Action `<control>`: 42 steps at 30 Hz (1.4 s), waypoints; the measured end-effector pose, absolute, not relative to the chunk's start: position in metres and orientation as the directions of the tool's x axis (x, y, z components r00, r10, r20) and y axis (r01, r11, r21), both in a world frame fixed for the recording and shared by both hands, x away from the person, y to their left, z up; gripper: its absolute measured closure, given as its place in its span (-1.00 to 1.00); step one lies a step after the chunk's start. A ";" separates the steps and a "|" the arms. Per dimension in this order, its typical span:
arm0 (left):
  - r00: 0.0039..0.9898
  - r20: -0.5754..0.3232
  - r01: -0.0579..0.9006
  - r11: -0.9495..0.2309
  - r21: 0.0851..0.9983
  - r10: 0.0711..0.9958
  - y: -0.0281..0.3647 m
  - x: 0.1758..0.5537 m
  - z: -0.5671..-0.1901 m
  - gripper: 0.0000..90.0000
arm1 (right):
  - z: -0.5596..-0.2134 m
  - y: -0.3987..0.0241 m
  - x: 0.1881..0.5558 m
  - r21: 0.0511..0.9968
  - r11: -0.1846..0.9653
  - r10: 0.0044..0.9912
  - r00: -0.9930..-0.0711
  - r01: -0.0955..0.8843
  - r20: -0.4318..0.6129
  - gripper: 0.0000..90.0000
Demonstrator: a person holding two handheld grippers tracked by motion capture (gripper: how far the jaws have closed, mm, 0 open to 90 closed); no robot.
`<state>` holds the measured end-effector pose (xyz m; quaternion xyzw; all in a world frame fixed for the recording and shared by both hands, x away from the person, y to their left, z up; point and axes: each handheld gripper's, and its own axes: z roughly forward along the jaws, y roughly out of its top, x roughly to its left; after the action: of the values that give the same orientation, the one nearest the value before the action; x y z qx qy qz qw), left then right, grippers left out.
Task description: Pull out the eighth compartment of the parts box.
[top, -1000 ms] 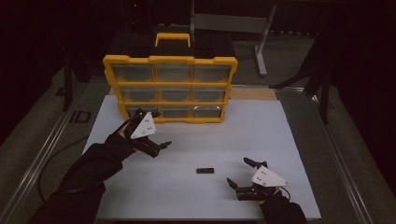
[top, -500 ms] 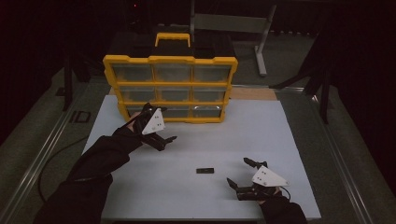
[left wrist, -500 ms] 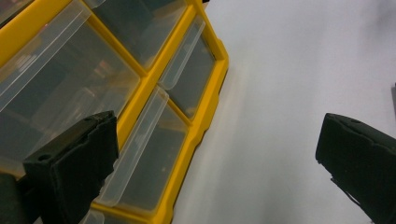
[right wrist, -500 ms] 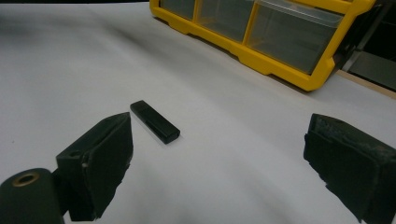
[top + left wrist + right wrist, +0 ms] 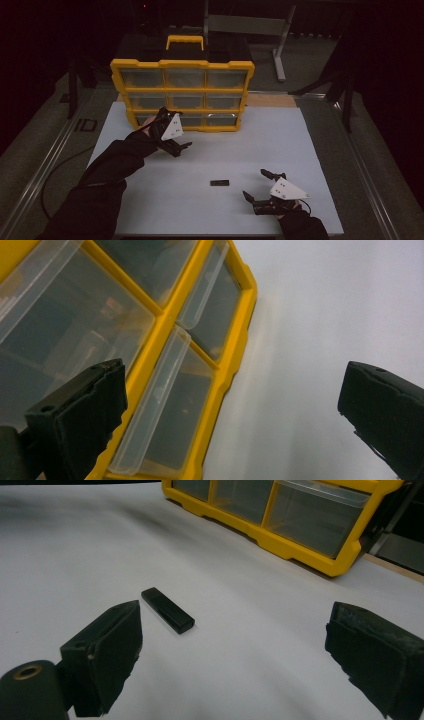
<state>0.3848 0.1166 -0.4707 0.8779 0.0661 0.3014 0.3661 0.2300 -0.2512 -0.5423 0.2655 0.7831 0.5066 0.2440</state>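
On the left of the desk (image 5: 150, 200), I am holding my left gripper (image 5: 176, 141) just in front of the bottom row of the yellow drawer box (image 5: 182, 95), its jaws standing wide apart with nothing between them. In the left gripper view I am looking along those jaws at the clear drawer fronts (image 5: 160, 405) and the yellow frame, with the bare white surface running off to one side. I cannot tell whether either jaw is touching the box.

Near the middle of the desk, a small black stick (image 5: 219, 183) is lying flat on the white surface, well apart from the box and closer to my right side.

On the right, I am resting my right gripper (image 5: 261, 187) low near the front edge, just beside the stick, its jaws also spread wide and holding nothing. In the right gripper view the stick (image 5: 167, 610) is lying just ahead of one jaw, not touching it, with the box's corner (image 5: 345, 555) beyond it.
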 end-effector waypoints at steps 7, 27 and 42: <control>0.767 0.551 -0.138 -0.754 0.642 0.329 0.113 0.391 -0.475 -0.99 | -0.542 -0.252 0.230 0.924 0.340 0.664 -0.741 0.173 -0.105 -0.81; 0.726 0.635 -0.123 -0.858 0.499 0.266 0.098 0.403 -0.494 -0.94 | -0.542 -0.252 0.230 0.926 0.335 0.664 -0.741 0.175 -0.100 -0.81; 0.642 0.722 -0.149 -0.881 0.450 0.260 0.096 0.407 -0.506 -0.44 | -0.542 -0.251 0.230 0.926 0.334 0.659 -0.746 0.179 -0.093 -0.81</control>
<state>0.4073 0.0961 -0.5061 0.8730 0.0317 0.4221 0.2422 0.2300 -0.2513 -0.5423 0.2680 0.7820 0.5113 0.2350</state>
